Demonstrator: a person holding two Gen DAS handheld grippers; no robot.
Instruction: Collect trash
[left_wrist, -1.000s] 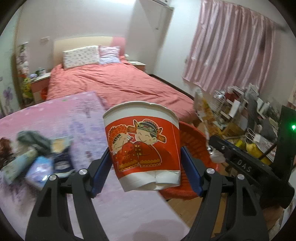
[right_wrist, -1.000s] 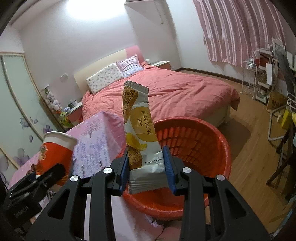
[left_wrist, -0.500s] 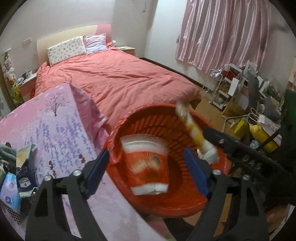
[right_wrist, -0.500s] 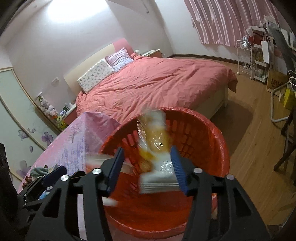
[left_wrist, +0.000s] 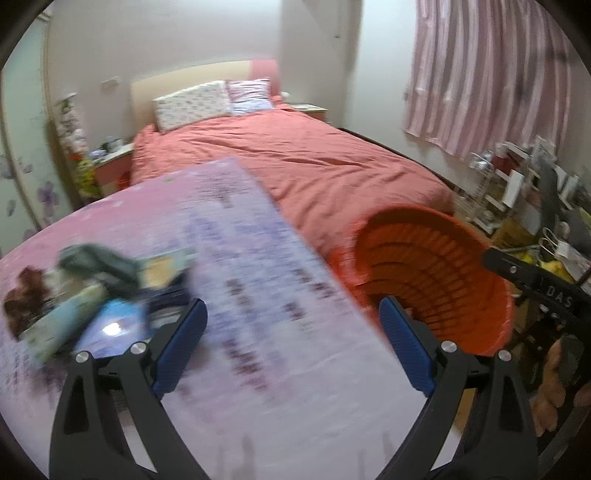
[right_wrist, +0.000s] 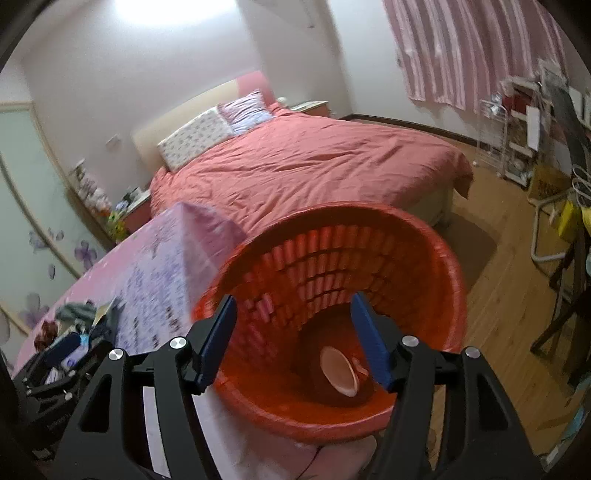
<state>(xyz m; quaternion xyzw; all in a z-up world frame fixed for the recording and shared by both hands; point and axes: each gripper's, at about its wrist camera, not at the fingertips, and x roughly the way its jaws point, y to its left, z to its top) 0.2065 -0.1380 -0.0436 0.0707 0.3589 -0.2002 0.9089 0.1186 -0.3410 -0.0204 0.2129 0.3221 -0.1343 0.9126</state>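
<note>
Left claw (left_wrist: 291, 347) spread wide and empty above the pink-clothed desk (left_wrist: 258, 295), jaws having just been opening. Right claw (right_wrist: 295, 336) also parted with nothing between, just opened, poised over the red basket (right_wrist: 424, 391) at the desk's right edge. Cup (right_wrist: 338, 371) lying on its side at the basket's bottom, mouth turned up toward the near left. More litter (left_wrist: 92, 295) heaped at the desk's far left.
</note>
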